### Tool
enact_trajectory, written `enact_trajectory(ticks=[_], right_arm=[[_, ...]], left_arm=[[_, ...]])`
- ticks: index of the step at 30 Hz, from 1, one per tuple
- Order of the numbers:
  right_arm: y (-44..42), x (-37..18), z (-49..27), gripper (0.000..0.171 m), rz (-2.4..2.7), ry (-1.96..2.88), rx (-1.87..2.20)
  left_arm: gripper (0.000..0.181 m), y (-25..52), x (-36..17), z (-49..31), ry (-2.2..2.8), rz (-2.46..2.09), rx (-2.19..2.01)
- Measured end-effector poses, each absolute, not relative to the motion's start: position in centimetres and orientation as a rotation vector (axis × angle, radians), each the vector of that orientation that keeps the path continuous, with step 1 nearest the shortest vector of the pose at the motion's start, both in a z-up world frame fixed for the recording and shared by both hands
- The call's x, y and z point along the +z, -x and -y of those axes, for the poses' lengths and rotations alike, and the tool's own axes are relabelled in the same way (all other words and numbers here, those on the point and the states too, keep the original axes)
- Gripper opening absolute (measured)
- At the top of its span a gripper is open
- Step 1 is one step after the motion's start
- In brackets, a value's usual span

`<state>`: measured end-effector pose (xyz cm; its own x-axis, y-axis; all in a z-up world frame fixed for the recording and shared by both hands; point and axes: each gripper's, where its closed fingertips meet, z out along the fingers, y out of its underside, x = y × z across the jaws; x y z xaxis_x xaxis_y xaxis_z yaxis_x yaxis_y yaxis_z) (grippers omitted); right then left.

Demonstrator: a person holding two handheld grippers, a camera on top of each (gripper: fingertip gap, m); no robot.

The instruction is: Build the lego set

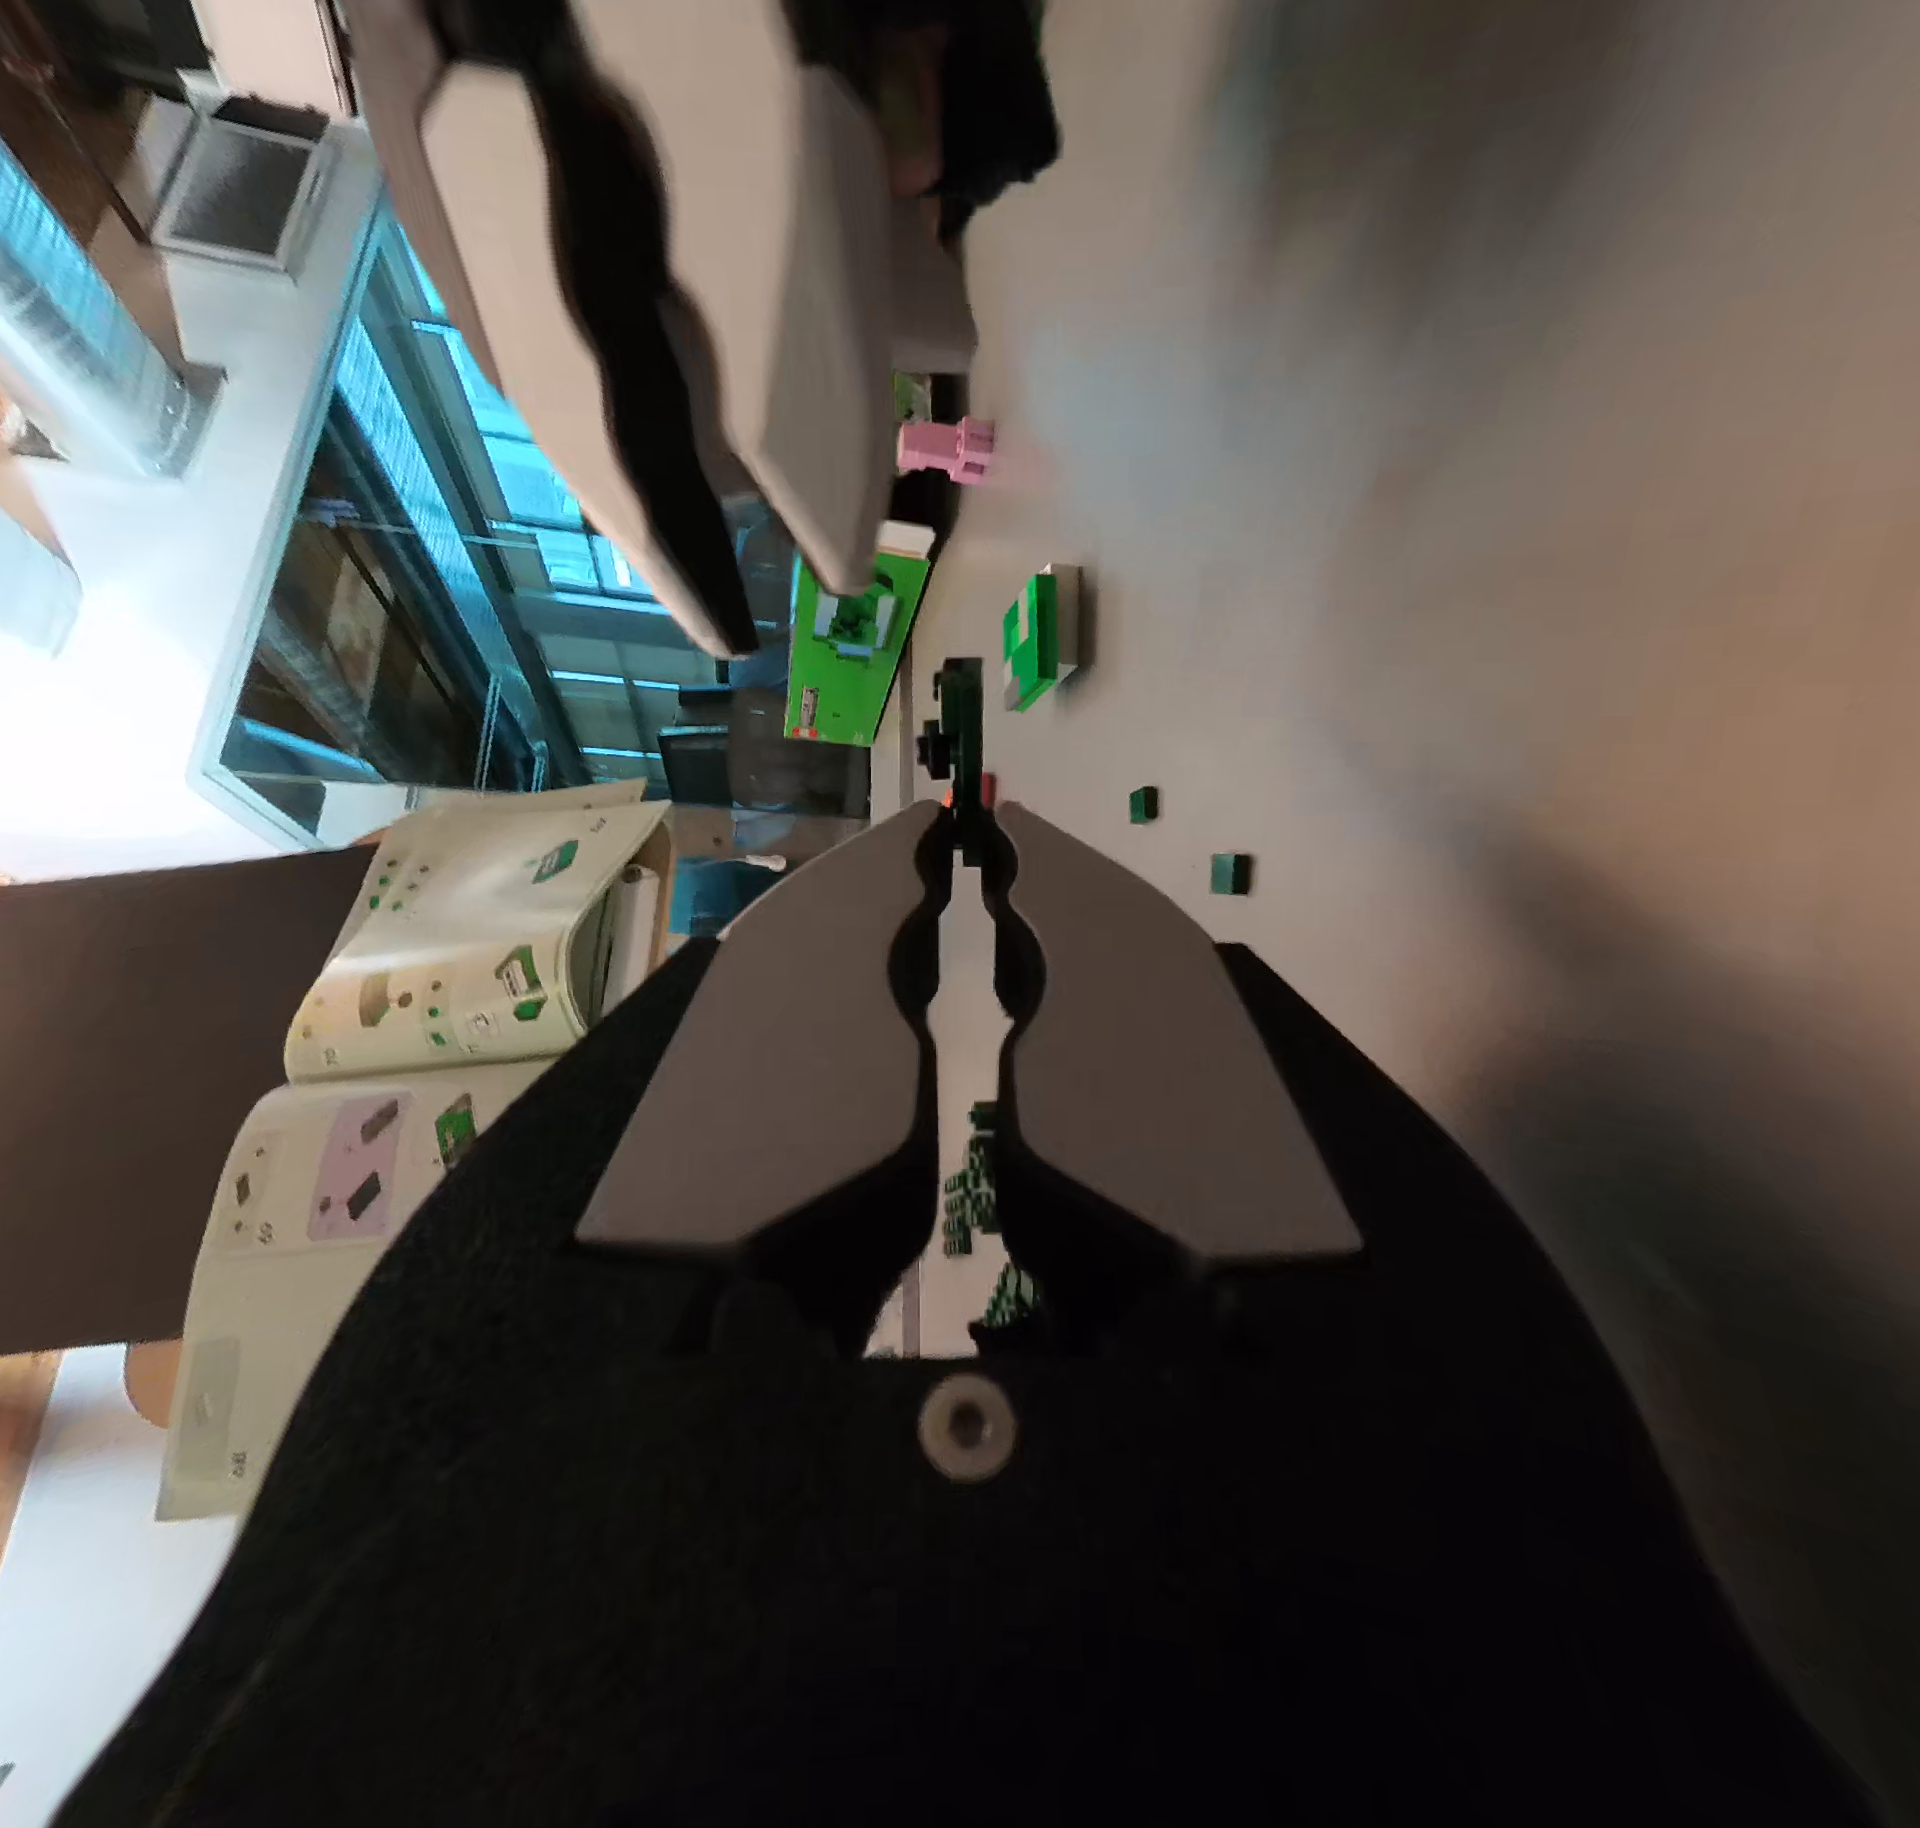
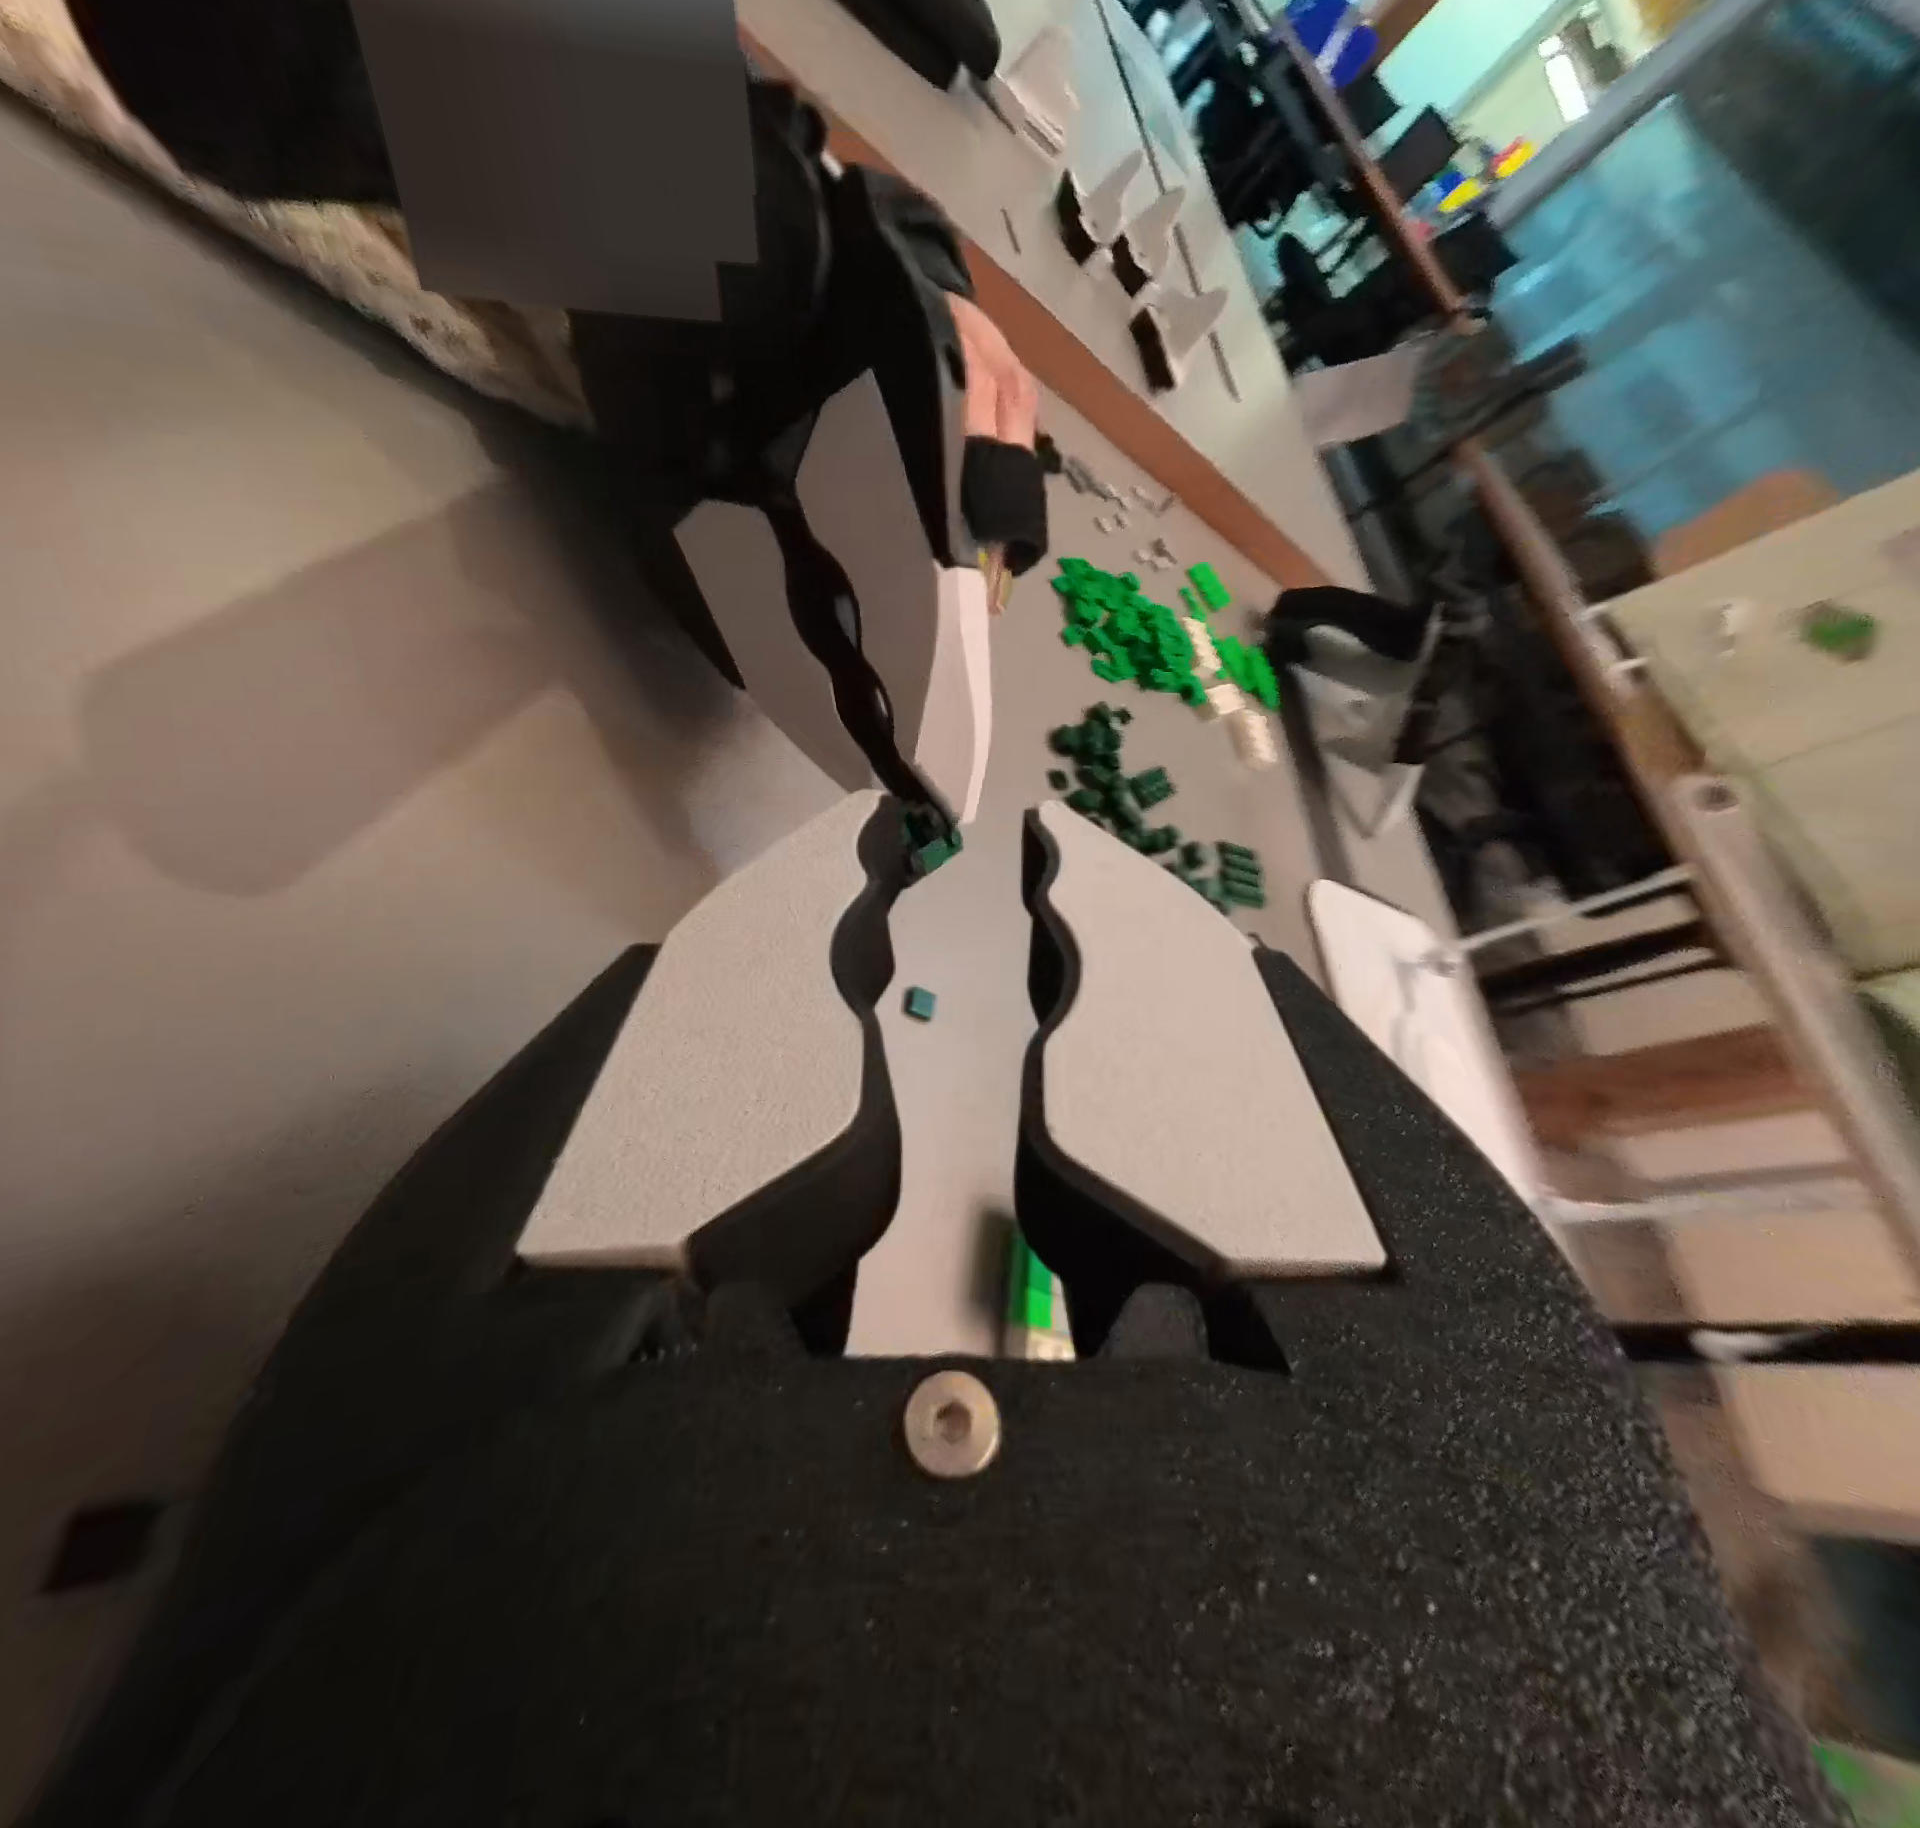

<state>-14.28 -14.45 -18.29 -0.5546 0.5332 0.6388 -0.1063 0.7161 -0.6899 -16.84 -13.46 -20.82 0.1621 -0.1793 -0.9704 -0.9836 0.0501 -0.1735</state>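
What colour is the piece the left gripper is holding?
Dark green, pinched in the left gripper; the held assembly shows best in the left wrist view.

1. A long grey table (image 2: 1049, 1082) fills the middle of the room.
2. Beyond the table's far edge runs a glass partition (image 2: 1704, 251), tinted blue-green with daylight.
3. Black office chairs (image 2: 1309, 292) stand past the table, near the glass.
4. Left of the table, pale floor (image 1: 94, 739) glares bright.

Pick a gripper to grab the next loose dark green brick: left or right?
Right, probably. The right gripper is open and empty, with a loose dark green brick on the table between its fingers. The left gripper is shut on the dark green assembly, so it is occupied.
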Motion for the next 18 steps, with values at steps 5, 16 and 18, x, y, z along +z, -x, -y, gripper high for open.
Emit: enact_trajectory(ticks=[5, 16, 18], right_arm=[[15.0, -19.7, 14.0, 0.020, 1.920, 0.236, 0.554], [16.2, -20.6, 13.3, 0.014, 1.845, 0.195, 0.325], [16.2, -20.8, 13.2, 0.016, 1.855, 0.202, 0.325]], left_arm=[[0.004, 17.5, -20.4, 13.3, 1.391, -1.186, 0.961], [0.004, 18.1, -20.4, 13.2, 1.428, -1.149, 0.975], [0.004, 18.1, -20.4, 13.2, 1.423, -1.157, 0.980]])
